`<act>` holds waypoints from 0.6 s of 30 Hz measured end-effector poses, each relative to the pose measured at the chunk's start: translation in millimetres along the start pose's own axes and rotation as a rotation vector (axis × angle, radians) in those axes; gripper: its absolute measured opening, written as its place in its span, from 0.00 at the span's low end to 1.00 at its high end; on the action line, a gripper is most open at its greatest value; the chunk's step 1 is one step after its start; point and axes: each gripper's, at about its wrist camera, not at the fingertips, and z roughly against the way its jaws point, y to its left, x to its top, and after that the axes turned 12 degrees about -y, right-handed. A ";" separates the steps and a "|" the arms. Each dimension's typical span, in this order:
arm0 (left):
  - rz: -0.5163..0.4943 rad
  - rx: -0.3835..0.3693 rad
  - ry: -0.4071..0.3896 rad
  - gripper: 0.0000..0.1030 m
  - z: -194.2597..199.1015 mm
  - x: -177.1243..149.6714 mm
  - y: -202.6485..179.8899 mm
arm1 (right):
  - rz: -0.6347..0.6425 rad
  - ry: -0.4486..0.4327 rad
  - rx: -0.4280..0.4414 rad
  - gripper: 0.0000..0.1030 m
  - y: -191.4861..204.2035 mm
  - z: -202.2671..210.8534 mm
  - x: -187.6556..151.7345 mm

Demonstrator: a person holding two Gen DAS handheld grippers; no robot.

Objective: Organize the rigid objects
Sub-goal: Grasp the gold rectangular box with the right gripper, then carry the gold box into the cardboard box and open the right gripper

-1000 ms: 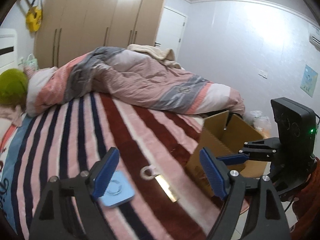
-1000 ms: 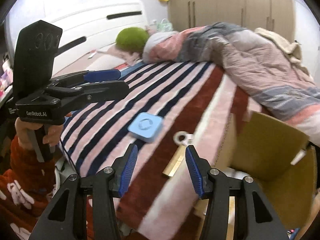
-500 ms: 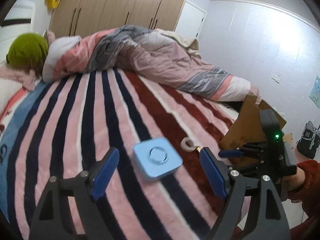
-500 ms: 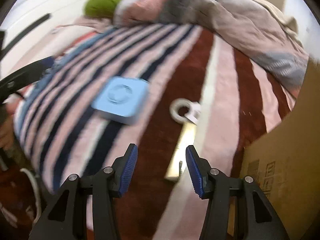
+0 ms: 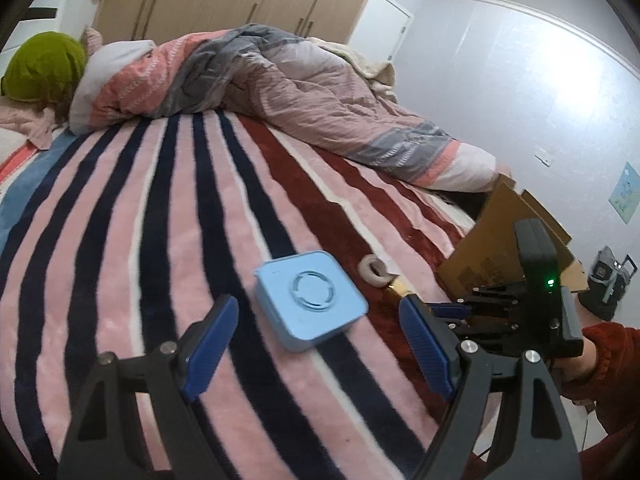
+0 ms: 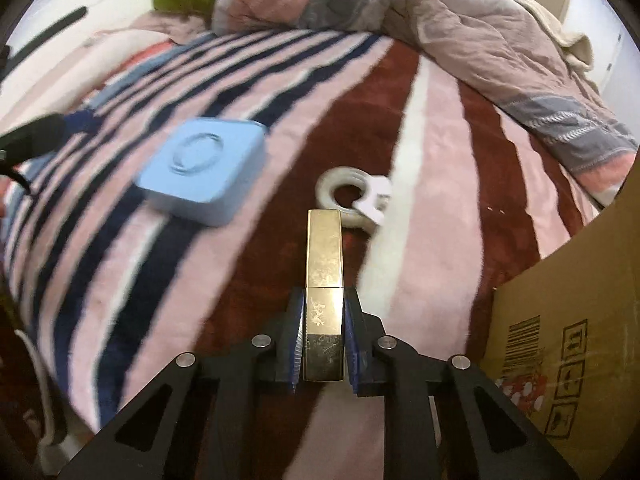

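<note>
Right tongs (image 6: pixel 323 340): had just been closing, and were clamped on the near end of the gold bar (image 6: pixel 324 276), pads on its two long sides.
Gold bar: lay flat on the striped blanket (image 6: pixel 440 128), far end just beside the white tape roll (image 6: pixel 352 196).
Left tongs (image 5: pixel 318 342): stood apart and empty, the blue square box (image 5: pixel 310 300) lying between and just ahead of them.
Cardboard box (image 6: pixel 580 320): stood at the bed's edge, to the right.
Advice: lift the bar straight and level, since an end grip may let it droop; clear the tape roll before swinging to the box.
</note>
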 end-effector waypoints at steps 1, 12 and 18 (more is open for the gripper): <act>-0.004 -0.017 0.006 0.78 -0.5 1.1 -4.6 | 0.006 -0.012 0.019 0.13 4.8 5.1 3.0; 0.007 -0.215 -0.009 0.60 5.4 33.8 -68.2 | 0.070 -0.201 0.248 0.13 49.9 93.3 42.0; -0.038 -0.239 -0.026 0.36 2.5 59.4 -114.2 | 0.064 -0.307 0.249 0.13 24.5 139.0 45.6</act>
